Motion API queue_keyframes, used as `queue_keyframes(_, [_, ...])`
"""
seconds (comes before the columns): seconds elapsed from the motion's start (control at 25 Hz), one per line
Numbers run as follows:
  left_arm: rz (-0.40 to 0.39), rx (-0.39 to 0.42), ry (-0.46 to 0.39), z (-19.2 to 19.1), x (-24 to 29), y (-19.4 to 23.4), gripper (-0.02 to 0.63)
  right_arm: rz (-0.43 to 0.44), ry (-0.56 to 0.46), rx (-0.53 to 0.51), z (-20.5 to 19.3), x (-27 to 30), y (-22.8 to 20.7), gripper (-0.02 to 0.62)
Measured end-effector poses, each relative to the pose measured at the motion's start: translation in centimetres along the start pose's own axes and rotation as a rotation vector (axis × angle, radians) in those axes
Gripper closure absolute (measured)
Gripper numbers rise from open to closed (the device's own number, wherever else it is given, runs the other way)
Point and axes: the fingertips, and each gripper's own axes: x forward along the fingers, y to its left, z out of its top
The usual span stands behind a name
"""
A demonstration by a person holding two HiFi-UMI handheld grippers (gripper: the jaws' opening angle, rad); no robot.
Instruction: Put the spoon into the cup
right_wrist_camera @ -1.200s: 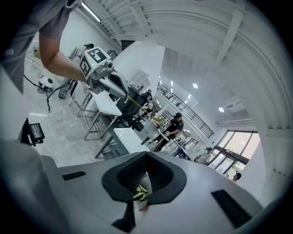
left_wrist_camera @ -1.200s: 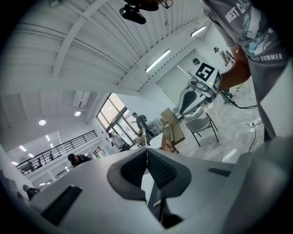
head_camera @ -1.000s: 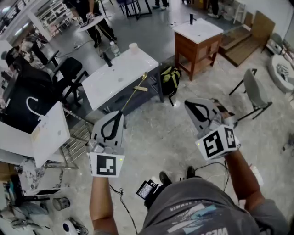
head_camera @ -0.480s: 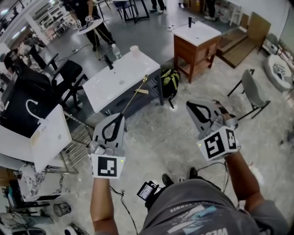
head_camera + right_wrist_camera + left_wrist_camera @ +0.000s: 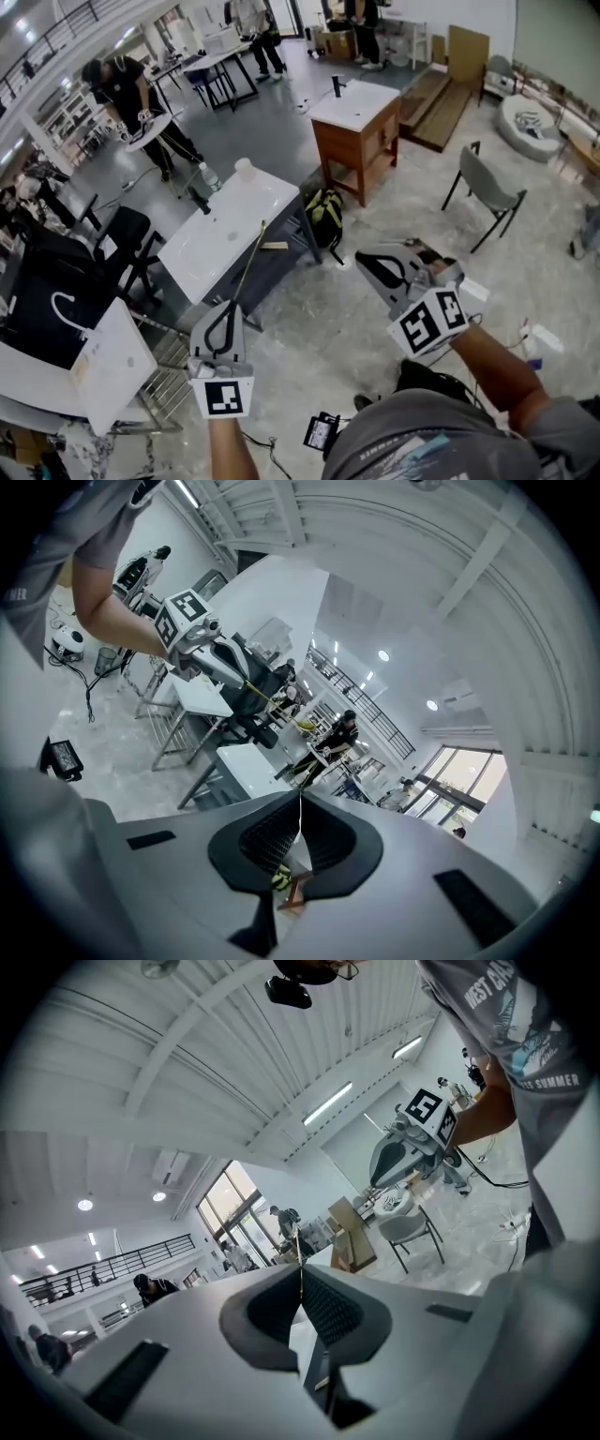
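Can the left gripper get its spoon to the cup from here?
Probably not yet: the pale plastic cup stands at the white table's far edge, beyond the long gold spoon's tip. Nothing blocks the way.

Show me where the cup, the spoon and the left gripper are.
cup (image 5: 245, 170): head view, its side wall.
spoon (image 5: 247, 261): head view, middle of thin handle.
left gripper (image 5: 232, 305): head view, between its closed fingertips.

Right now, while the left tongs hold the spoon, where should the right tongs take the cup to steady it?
Probably its side wall, mid-height, coming from the right: the cup stands upright near the table's far edge, and a bottle stands close on its left. This leaves the top free for the spoon.
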Motion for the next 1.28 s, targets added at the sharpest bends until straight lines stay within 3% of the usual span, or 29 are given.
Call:
queue_keyframes(0.28, [0.014,-0.022,-0.027,0.0,1.1,0.5,0.601,-0.042,-0.003,0.001,-0.7,0.0,-1.8,0.563])
queue_keyframes(0.48, [0.034,-0.026,0.02,-0.5,3.2,0.3,0.601,-0.025,-0.042,0.0,-2.3,1.4,-3.3,0.563])
queue_keyframes(1.28, [0.105,-0.071,0.183,-2.6,19.5,1.4,0.601,0.088,-0.145,0.047,-13.3,12.3,-14.0,0.563])
